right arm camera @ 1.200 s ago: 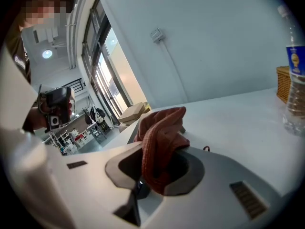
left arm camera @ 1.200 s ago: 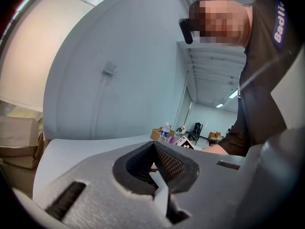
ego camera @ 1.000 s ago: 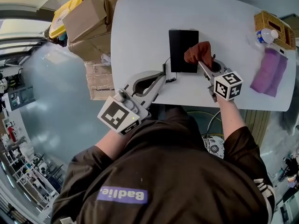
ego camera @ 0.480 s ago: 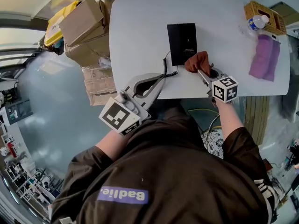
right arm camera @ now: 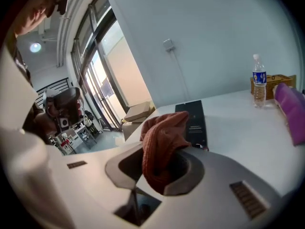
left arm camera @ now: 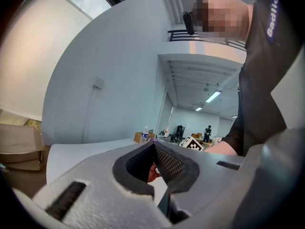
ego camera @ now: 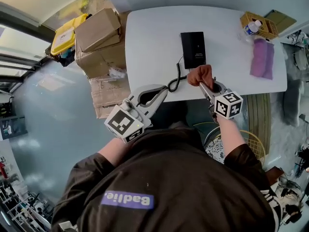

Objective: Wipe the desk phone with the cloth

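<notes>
The black desk phone [ego camera: 193,50] lies flat on the white table [ego camera: 154,42], its coiled cord [ego camera: 175,83] trailing to the near edge. My right gripper [ego camera: 203,82] is shut on a rust-brown cloth [ego camera: 200,75], which sits bunched just in front of the phone's near end, off it. In the right gripper view the cloth [right arm camera: 164,142] hangs from the jaws with the phone [right arm camera: 193,123] beyond. My left gripper [ego camera: 163,90] is at the table's near edge beside the cord, shut and holding nothing. In its own view the left gripper [left arm camera: 153,144] shows its jaws meeting.
A purple cloth [ego camera: 262,58], a wicker basket [ego camera: 256,22] and a water bottle [ego camera: 250,28] occupy the table's far right corner. Cardboard boxes [ego camera: 99,30] and a yellow bin [ego camera: 65,33] stand on the floor to the left of the table.
My right gripper has drawn the cloth back from the phone's right side to just in front of its near end. The left gripper has held its place.
</notes>
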`<state>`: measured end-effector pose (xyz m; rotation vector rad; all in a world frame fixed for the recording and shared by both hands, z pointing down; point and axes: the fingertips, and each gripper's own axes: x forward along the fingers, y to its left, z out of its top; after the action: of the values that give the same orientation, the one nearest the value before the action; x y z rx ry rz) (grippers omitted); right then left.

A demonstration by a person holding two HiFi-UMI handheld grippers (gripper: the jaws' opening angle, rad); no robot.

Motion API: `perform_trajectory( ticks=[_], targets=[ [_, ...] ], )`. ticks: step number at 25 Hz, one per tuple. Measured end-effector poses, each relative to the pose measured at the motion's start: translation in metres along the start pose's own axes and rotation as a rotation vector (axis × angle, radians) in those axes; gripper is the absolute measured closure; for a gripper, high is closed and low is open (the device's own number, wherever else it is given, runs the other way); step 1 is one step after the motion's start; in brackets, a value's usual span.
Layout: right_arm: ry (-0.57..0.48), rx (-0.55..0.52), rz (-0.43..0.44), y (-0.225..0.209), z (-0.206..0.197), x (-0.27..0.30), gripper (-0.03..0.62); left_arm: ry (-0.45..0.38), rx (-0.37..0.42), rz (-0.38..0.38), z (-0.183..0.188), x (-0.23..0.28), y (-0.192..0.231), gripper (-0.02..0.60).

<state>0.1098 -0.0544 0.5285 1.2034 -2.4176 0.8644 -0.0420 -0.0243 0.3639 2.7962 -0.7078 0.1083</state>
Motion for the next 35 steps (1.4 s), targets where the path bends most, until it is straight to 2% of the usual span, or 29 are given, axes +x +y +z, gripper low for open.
perform_trajectory(
  ticks=[9, 15, 19, 24, 35],
  targets=[
    [-0.039, -0.006, 0.080, 0.159, -0.010, -0.013, 0.499, -0.022, 0.006, -0.077, -0.006, -0.078, -0.028, 0.566],
    [-0.031, -0.084, 0.161, 0.223, -0.001, -0.021, 0.499, -0.039, -0.016, -0.056, -0.010, -0.109, -0.034, 0.566],
    [-0.054, -0.123, 0.215, 0.241, 0.008, -0.041, 0.499, -0.045, -0.012, -0.019, -0.009, -0.112, -0.045, 0.566],
    [-0.063, -0.157, 0.263, 0.241, 0.014, -0.066, 0.499, -0.052, -0.015, 0.027, -0.004, -0.101, -0.061, 0.566],
    [-0.075, -0.188, 0.314, 0.241, 0.006, -0.094, 0.499, -0.039, -0.006, 0.060, -0.009, -0.089, -0.089, 0.566]
  ],
)
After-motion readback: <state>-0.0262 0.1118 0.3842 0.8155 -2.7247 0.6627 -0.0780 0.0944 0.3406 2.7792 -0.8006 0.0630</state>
